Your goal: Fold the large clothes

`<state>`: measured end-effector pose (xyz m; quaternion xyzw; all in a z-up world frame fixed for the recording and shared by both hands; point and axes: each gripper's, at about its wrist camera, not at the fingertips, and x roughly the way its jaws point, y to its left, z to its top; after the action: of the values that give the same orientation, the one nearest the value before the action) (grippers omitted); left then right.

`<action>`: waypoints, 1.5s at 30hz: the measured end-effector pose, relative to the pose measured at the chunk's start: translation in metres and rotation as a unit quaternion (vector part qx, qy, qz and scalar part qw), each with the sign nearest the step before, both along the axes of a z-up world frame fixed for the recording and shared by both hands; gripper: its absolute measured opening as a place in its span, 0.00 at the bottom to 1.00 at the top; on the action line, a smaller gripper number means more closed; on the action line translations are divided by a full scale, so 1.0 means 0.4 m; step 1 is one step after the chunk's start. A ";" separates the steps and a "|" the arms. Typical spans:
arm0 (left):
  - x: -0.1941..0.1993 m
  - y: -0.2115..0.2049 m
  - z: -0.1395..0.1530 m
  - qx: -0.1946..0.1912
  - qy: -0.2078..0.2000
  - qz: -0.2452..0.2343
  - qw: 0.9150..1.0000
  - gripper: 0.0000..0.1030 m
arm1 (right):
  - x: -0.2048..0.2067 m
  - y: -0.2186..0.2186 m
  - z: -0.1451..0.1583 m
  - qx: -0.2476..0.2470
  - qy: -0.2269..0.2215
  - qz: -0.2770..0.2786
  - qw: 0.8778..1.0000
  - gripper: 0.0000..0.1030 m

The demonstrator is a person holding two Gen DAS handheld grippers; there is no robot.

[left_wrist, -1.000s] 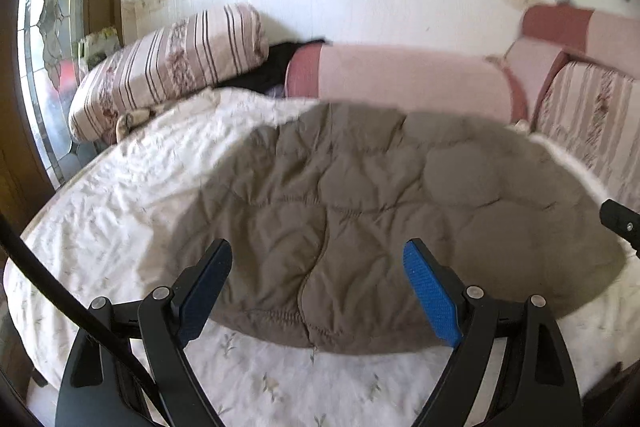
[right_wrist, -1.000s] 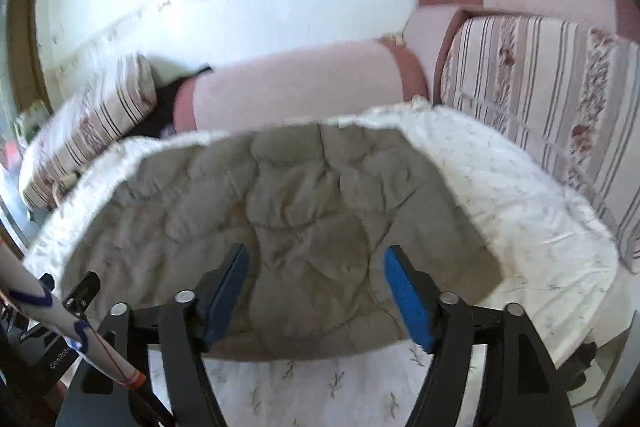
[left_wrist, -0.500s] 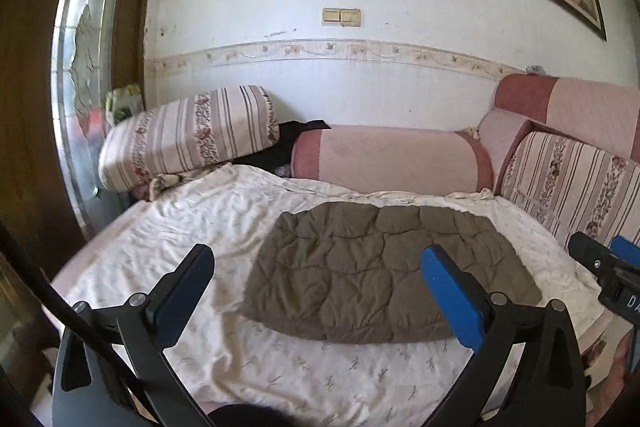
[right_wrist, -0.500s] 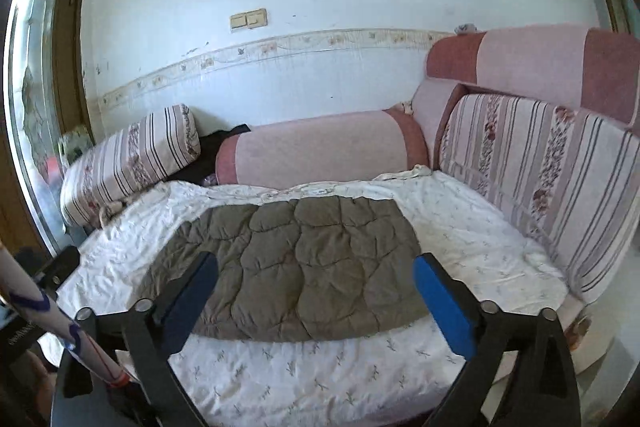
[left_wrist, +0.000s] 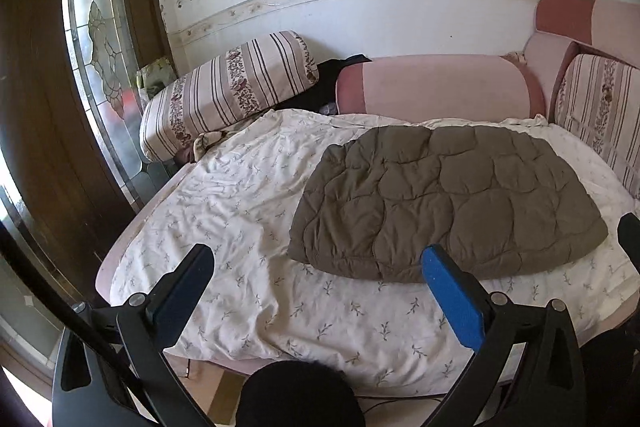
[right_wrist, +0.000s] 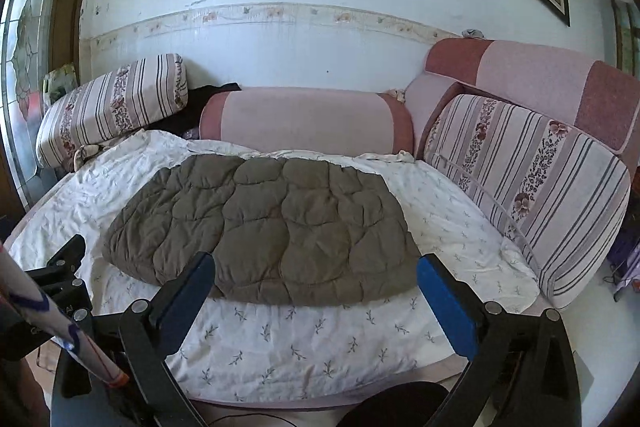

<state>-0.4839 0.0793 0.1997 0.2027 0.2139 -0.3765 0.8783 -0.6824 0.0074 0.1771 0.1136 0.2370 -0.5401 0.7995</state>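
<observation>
A brown quilted garment (left_wrist: 444, 203) (right_wrist: 264, 231) lies folded into a flat rectangular bundle on the white flowered sheet (left_wrist: 248, 211) (right_wrist: 452, 223) of a sofa bed. My left gripper (left_wrist: 316, 259) hangs open above the sheet's near edge, well back from the bundle, with nothing between its blue-padded fingers. Just as wide stands my right gripper (right_wrist: 316, 267), open and empty, short of the bundle's near hem. The left gripper's body (right_wrist: 60, 275) shows at the lower left of the right wrist view.
A striped cushion (left_wrist: 228, 95) leans at the far left, a pink bolster (left_wrist: 440, 87) lies along the wall, and striped and pink back cushions (right_wrist: 528, 187) line the right side. A dark garment (left_wrist: 336, 67) sits behind the bolster. A wooden door with stained glass (left_wrist: 96, 39) is at left.
Both grippers have opened wider and pulled back and up from the brown bundle, which now looks smaller and farther off. The bundle itself stays flat on the sheet.
</observation>
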 end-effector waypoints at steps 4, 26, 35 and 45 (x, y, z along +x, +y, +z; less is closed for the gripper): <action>-0.006 -0.003 -0.002 0.000 -0.020 0.003 1.000 1.00 | 0.002 -0.011 -0.004 0.001 0.000 -0.006 1.000 1.00; -0.013 -0.036 -0.042 0.044 -0.015 -0.025 0.999 1.00 | 0.033 -0.054 -0.067 0.033 0.029 -0.006 0.999 1.00; -0.007 -0.044 -0.057 0.054 -0.002 -0.029 0.998 1.00 | 0.040 -0.058 -0.083 0.042 0.036 -0.005 0.998 1.00; -0.004 -0.049 -0.070 0.062 0.003 -0.032 0.998 1.00 | 0.051 -0.059 -0.096 0.047 0.043 -0.004 0.998 1.00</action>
<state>-0.4855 0.0598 0.1719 0.2627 0.2330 -0.3911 0.8507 -0.6619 -0.0164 0.1386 0.1287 0.2957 -0.5363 0.7800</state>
